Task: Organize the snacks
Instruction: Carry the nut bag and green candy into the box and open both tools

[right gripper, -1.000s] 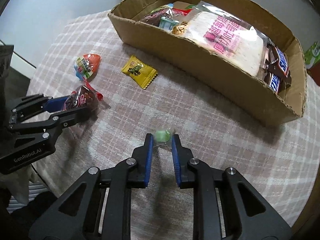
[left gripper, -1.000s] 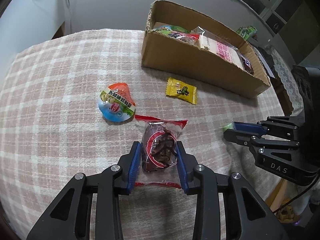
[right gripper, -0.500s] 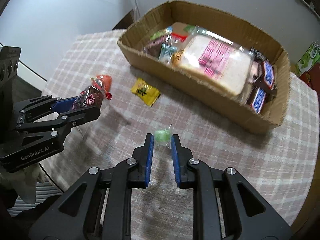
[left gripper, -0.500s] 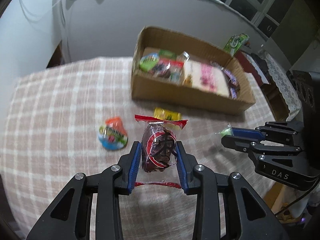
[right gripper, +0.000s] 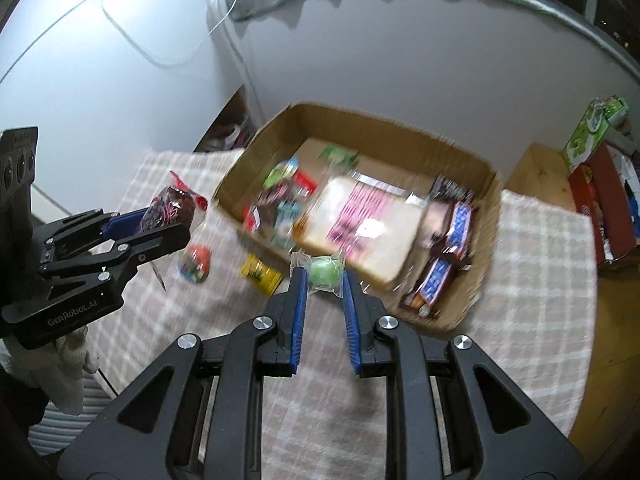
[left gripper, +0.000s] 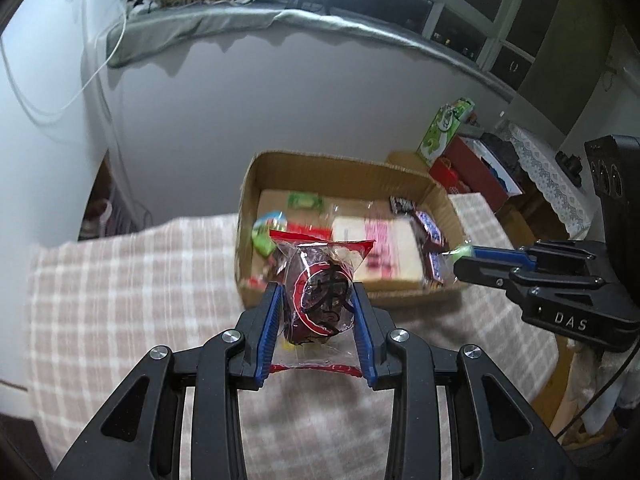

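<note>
My left gripper [left gripper: 318, 300] is shut on a dark red wrapped snack [left gripper: 320, 300] and holds it in the air, short of the cardboard box [left gripper: 352, 168]. It also shows in the right wrist view [right gripper: 168, 216] with the snack [right gripper: 170, 206]. My right gripper [right gripper: 324, 276] is shut on a small green wrapped candy [right gripper: 324, 272], lifted above the table near the box's [right gripper: 400, 132] front wall. The box holds several snacks, among them a large pink and white pack [right gripper: 360, 232]. A yellow candy [right gripper: 260, 274] and a round colourful snack [right gripper: 194, 264] lie on the checked tablecloth.
The checked tablecloth [left gripper: 120, 300] covers the table. A grey wall stands behind the box. At the right, beyond the table, are a green carton [left gripper: 446, 126] and red boxes [right gripper: 600, 208] on the floor or on low furniture.
Both grippers have risen off the table with their snacks and tilted up toward the box. The box now sits centred in both views, and the wall behind it shows.
</note>
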The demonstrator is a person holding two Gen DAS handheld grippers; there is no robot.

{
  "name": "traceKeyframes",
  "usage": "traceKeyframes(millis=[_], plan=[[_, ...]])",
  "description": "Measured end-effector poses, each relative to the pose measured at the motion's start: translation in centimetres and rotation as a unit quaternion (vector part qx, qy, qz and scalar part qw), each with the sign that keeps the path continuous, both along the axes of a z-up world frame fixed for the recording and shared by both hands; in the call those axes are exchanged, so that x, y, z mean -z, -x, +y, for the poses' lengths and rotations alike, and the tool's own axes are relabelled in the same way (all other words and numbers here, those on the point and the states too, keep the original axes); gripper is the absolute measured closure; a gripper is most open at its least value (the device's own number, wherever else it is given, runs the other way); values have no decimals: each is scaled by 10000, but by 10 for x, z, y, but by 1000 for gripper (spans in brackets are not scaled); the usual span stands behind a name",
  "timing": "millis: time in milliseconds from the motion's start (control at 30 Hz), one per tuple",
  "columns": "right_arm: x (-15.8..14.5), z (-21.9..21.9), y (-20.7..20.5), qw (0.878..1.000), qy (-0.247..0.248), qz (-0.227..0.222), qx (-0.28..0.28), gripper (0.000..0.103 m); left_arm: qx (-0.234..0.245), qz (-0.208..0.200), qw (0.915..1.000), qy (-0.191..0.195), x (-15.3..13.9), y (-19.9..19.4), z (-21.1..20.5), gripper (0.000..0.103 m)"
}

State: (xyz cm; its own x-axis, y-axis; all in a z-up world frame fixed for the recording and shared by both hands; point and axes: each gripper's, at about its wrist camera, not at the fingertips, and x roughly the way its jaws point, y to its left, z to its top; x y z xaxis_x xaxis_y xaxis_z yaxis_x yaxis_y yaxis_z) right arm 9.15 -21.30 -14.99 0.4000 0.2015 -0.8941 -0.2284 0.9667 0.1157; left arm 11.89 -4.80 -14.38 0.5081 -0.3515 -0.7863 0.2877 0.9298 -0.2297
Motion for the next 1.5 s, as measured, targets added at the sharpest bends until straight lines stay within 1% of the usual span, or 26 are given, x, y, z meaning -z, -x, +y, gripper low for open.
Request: traceKeyframes(millis=[100,200,367,533,733,900,933,1000,1033,1067,1133,1167,1500], plan=[[-6,-7,-7,9999,-7,-58,105,84,55,-59,10000,4,-3,-9,-5,71],[-6,-10,-18,9998,32,-76,172,84,110,-91,9999,-21,-4,-17,-8,71],[3,-18,-37,9996,28,-8,286,84,154,-53,9998,-75,0,-37,-18,71],[12,-22,-52,9994,163,1,316,84,173,-16,9998,-112,4,-52,-26,71],[21,-28,-65,9989,253,79,380,84,179,74,9997,-122,9,-61,-35,71],[25,-30,-67,9988,240,160,387,82,199,47,9997,-154,7,-65,-39,69],[26,-30,-67,9988,267,159,390,80,210,61,9996,-155,7,-65,-40,67],[27,-31,-67,9986,282,180,403,65,212,59,9996,-199,7,-66,-40,59],[27,-31,-67,9986,287,174,415,52,209,49,9996,-209,7,-66,-40,57],[27,-31,-66,9985,312,124,443,44,200,48,9996,-212,7,-67,-40,56],[26,-32,-65,9984,326,95,462,39,163,60,9996,-223,7,-66,-37,55],[26,-32,-65,9984,320,101,465,38,149,59,9996,-230,7,-66,-37,54],[26,-31,-60,9982,339,114,485,36,117,-7,9997,-235,2,-61,-32,54]])
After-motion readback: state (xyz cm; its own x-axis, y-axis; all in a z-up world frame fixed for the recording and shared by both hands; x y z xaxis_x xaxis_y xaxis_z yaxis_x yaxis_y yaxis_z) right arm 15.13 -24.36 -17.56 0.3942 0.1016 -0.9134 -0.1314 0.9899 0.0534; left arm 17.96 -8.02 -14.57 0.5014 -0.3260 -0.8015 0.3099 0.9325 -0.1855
